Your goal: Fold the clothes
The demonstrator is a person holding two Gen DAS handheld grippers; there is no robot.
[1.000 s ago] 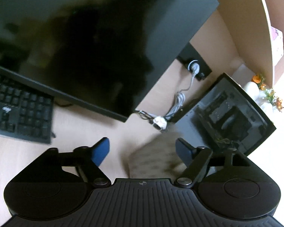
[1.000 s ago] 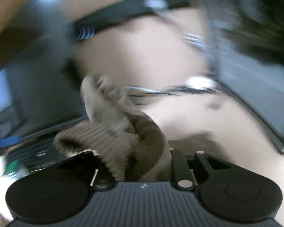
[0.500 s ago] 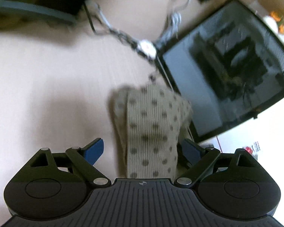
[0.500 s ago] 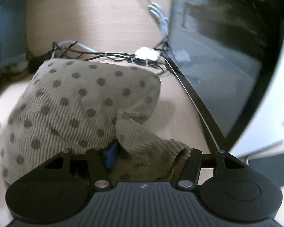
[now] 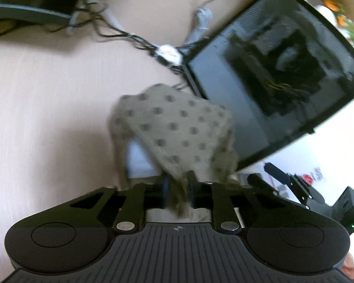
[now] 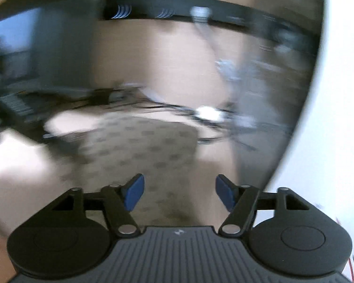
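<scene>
A beige ribbed garment with grey dots [image 5: 177, 127] lies on the light wooden desk. My left gripper [image 5: 178, 188] is shut on its near edge and lifts that edge off the desk. In the right wrist view, which is motion-blurred, the same garment [image 6: 139, 146] lies ahead of my right gripper [image 6: 179, 193], which is open and empty just above its near part. My right gripper's body also shows in the left wrist view [image 5: 295, 186] to the right of the cloth.
A dark glass-sided computer case [image 5: 271, 75] stands right behind the garment. A bundle of cables with a white plug [image 5: 170, 54] runs across the desk beyond it. A monitor base [image 5: 28, 16] is at far left. The bare desk surface [image 5: 47, 118] is to the left.
My left gripper has closed on the garment's near edge and raised it. My right gripper has let go of the cloth, opened and pulled back.
</scene>
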